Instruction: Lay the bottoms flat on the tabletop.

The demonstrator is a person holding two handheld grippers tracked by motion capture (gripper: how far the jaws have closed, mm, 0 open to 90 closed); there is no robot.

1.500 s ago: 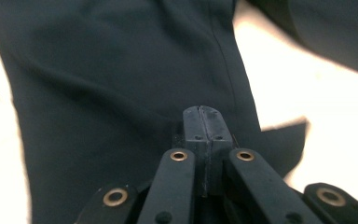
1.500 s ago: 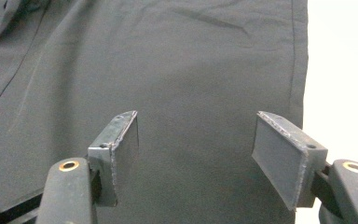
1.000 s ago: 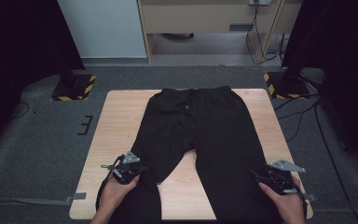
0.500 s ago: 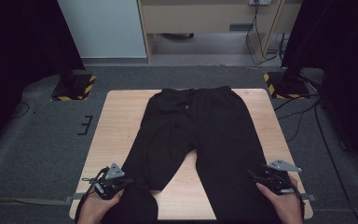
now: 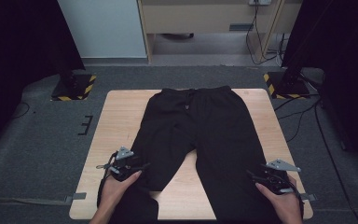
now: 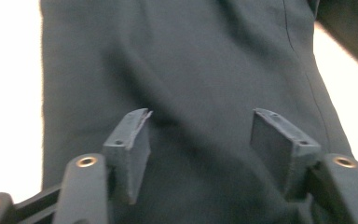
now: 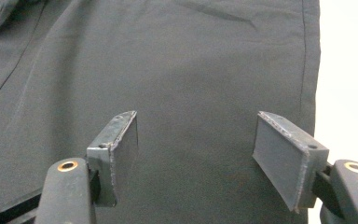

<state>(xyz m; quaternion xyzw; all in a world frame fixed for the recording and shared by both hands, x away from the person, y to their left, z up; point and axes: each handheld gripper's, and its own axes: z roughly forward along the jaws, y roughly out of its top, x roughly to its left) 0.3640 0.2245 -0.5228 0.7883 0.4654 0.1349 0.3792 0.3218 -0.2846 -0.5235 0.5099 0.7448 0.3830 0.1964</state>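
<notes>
Trousers (image 5: 200,135) lie flat on the table (image 5: 121,112); your left gripper (image 6: 200,140) has just opened, shifting back onto its leg, empty. Right gripper (image 7: 196,144) gapes too: regrasp next.

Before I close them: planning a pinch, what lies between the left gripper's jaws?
In the left gripper view, the left gripper stands open over the black trousers; only that cloth lies between.

Trouser (image 5: 200,135) cuffs run off the frame's bottom edge near both hand-held grippers; cloth beyond the left hand-held gripper (image 6: 200,140) is blurred.
</notes>
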